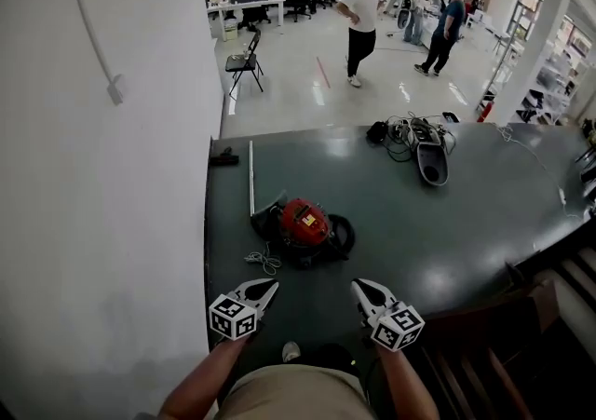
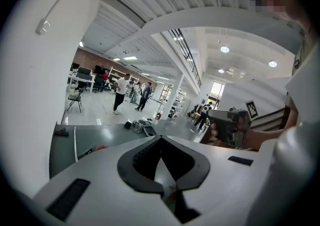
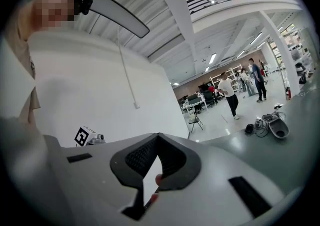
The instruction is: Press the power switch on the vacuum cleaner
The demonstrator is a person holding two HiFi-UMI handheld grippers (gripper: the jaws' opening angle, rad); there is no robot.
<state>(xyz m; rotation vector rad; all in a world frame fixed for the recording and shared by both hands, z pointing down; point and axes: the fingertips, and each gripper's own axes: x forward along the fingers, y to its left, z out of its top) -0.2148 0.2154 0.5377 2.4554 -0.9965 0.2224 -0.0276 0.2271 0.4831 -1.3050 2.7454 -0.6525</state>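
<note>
The red vacuum cleaner (image 1: 305, 223), with a black base and a black hose curled round it, sits on the dark green floor ahead of me. A sliver of its red top (image 2: 101, 147) shows in the left gripper view. My left gripper (image 1: 268, 286) hangs short of the vacuum cleaner on its near left, shut and empty. My right gripper (image 1: 359, 286) hangs short of it on the near right, also shut and empty. Neither touches the vacuum cleaner. In their own views the left gripper (image 2: 161, 138) and right gripper (image 3: 158, 135) each close to a point.
A white wall (image 1: 102, 176) runs along the left. A white cable (image 1: 264, 261) lies by the vacuum cleaner, and a thin white rod (image 1: 250, 176) behind it. A grey nozzle with cords (image 1: 426, 146) lies farther back. Dark stairs (image 1: 549, 316) drop at the right. People stand far off.
</note>
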